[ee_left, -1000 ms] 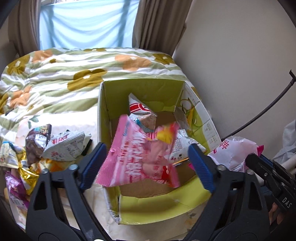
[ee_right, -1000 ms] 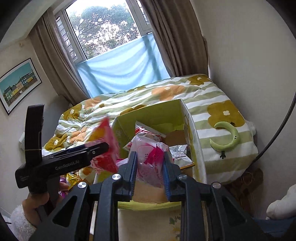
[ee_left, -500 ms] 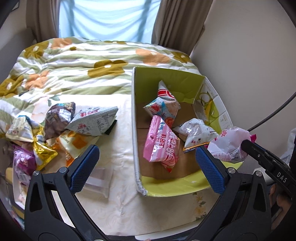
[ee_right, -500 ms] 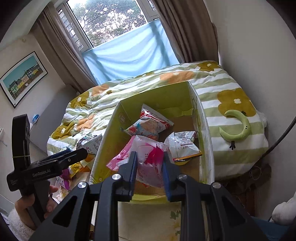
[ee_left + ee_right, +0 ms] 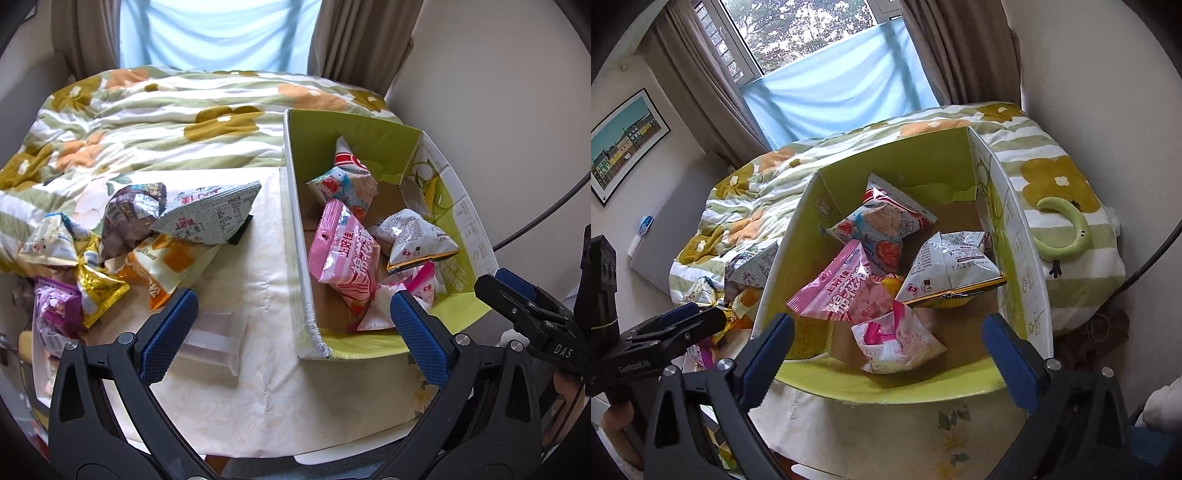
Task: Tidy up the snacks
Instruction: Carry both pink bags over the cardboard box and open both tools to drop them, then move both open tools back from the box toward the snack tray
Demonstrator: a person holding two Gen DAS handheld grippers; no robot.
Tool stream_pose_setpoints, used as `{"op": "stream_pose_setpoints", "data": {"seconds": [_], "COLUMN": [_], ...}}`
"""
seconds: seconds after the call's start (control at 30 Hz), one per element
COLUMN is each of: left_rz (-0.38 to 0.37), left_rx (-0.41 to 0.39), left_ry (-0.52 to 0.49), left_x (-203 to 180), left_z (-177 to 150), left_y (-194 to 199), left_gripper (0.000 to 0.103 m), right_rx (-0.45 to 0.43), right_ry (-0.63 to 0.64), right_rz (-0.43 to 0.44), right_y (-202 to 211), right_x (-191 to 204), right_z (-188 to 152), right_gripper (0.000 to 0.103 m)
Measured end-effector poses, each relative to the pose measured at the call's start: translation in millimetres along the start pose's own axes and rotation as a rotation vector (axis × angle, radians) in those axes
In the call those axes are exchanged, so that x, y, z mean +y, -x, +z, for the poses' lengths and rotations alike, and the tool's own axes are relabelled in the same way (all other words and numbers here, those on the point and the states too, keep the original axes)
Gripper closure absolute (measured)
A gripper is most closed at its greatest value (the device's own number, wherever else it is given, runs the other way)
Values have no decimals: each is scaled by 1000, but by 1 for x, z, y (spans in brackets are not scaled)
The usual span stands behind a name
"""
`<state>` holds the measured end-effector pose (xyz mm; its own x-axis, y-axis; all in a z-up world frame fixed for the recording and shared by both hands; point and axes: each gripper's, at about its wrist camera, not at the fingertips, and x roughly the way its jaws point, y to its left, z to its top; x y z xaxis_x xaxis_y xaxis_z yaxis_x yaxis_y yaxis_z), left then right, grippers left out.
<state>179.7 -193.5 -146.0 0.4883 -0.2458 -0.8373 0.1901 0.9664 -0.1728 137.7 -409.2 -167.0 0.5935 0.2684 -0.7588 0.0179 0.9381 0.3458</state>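
Snack packets lie in two groups: several already in the green cardboard box at the right edge of the surface, the rest heaped near its left edge. Left tongs stand wide open and empty above the bare middle. Right tongs are opening over the box, and the pale pink packet between them lies untouched. The packets look light, puffy and slick; a crimped end seam should give the safest hold.
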Motion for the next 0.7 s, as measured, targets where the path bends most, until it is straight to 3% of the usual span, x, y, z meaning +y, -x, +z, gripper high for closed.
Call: {"op": "stream_pose_setpoints", "data": {"seconds": [0.3, 0.5, 0.7], "left_rz": [-16, 30, 100], "left_rx": [-58, -127, -157], "left_ry": [-47, -44, -12], "left_x": [-19, -24, -20], "left_z": [7, 10, 1], "left_y": [21, 51, 76], "left_gripper": [0, 0, 0], "right_rx": [-46, -84, -102], "right_ry": [35, 121, 161], "right_rz": [-10, -56, -49], "right_y": [21, 43, 62], "right_x": [6, 21, 32], "right_z": [0, 7, 14], "right_gripper": [2, 2, 2]}}
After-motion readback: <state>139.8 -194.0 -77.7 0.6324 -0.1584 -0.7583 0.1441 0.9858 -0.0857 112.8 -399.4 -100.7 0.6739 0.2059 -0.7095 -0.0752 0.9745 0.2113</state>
